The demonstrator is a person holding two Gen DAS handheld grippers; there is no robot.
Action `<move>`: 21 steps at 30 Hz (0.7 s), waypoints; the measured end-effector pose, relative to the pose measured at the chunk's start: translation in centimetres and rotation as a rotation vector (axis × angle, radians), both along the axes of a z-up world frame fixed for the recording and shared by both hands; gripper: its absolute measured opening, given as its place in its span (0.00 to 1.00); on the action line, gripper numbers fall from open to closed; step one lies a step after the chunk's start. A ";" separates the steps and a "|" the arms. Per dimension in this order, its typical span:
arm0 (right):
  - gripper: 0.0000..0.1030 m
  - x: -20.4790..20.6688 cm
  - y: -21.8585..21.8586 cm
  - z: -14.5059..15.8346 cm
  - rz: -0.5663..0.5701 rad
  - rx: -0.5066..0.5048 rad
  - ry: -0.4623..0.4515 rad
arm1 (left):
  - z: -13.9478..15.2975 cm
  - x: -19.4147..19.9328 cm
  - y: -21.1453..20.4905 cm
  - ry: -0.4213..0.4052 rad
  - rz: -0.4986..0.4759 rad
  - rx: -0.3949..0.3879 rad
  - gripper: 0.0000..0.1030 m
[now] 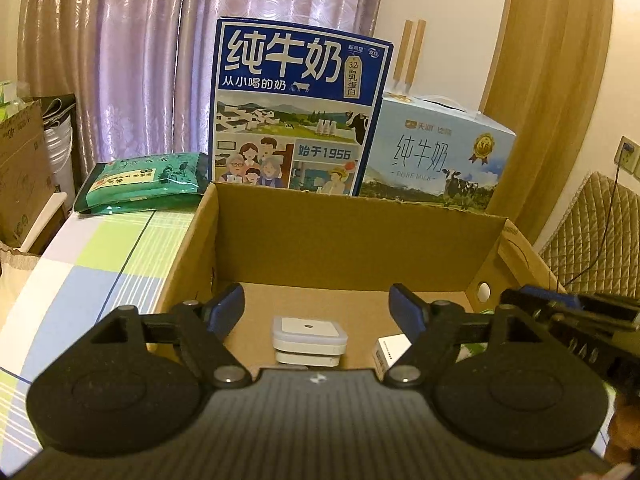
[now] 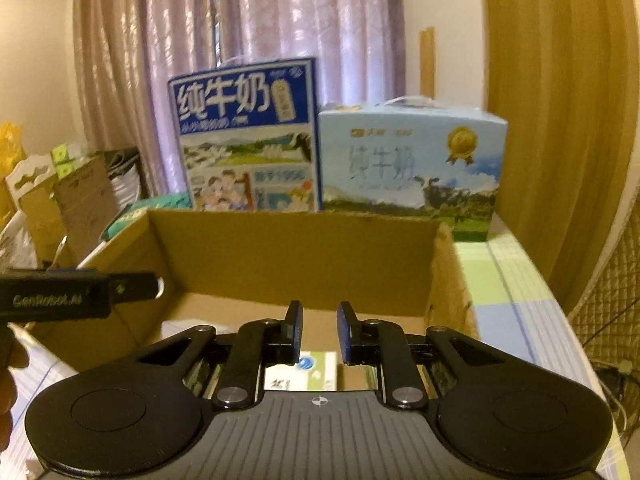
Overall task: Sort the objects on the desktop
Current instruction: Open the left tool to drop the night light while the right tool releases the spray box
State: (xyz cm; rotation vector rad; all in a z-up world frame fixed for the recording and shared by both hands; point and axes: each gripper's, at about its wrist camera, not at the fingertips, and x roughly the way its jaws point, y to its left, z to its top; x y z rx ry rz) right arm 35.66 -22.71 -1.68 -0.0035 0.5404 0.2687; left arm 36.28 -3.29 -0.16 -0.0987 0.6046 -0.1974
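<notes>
An open cardboard box (image 1: 352,236) (image 2: 296,248) stands on the checked tablecloth. My left gripper (image 1: 318,306) hangs over the box, open wide, with nothing between its fingers. Under it, on the box floor, lies a small white square case (image 1: 310,338), and a white carton (image 1: 390,354) lies to its right. My right gripper (image 2: 320,332) also hovers over the box, its blue pads a narrow gap apart and holding nothing. A white and green packet (image 2: 304,372) lies on the box floor below it. Each gripper shows at the edge of the other's view.
Behind the box stand a tall blue milk carton (image 1: 296,108) (image 2: 248,136) and a light blue milk case (image 1: 436,152) (image 2: 412,164). A green tea packet (image 1: 144,180) lies at the back left. Tablecloth (image 1: 92,272) (image 2: 516,292) shows on both sides. Cardboard boxes and curtains are beyond.
</notes>
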 end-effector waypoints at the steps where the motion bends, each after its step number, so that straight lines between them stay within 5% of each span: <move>1: 0.15 -0.1 -0.4 0.2 -0.014 0.004 -0.017 | 0.0 -0.1 0.0 -0.002 -0.001 0.004 0.73; 10: 0.41 -0.8 -4.6 1.9 -0.167 0.090 -0.128 | 0.7 -0.9 0.1 -0.029 0.001 0.013 0.79; 21: 0.69 -4.3 -6.0 2.6 -0.188 0.106 -0.165 | 1.2 -4.6 0.0 -0.061 -0.003 0.052 0.86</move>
